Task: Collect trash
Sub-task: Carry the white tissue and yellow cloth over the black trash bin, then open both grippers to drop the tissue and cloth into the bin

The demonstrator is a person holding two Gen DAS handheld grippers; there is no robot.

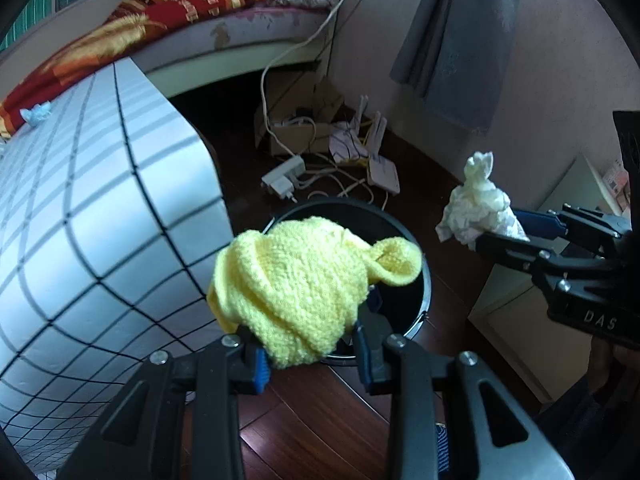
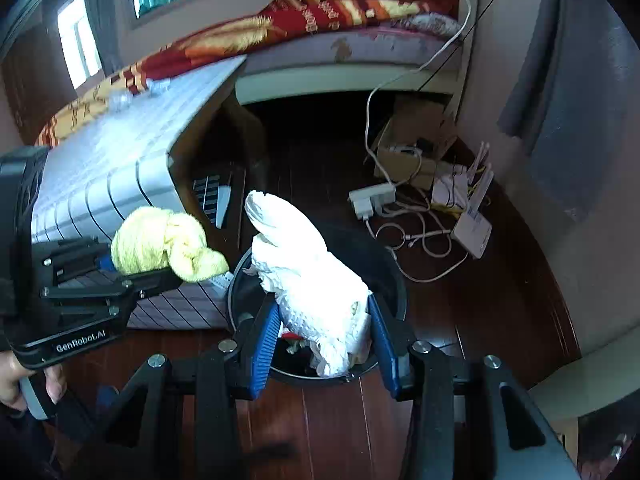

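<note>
Floorboards [image 1: 320,420] of dark wood run under a round black bin [image 2: 394,280], with a bed [image 2: 320,12] in a red patterned blanket behind and a grid-patterned counter [image 1: 100,220] to the left. A power strip [image 2: 372,198], tangled cables [image 2: 420,240] and a white router [image 2: 472,232] lie near the wall beyond the bin. Left tongs [image 1: 310,354] are clenched on a yellow knitted cloth [image 1: 296,280] above the bin; right tongs [image 2: 324,344] grasp crumpled white tissue [image 2: 320,292] over its mouth.
</note>
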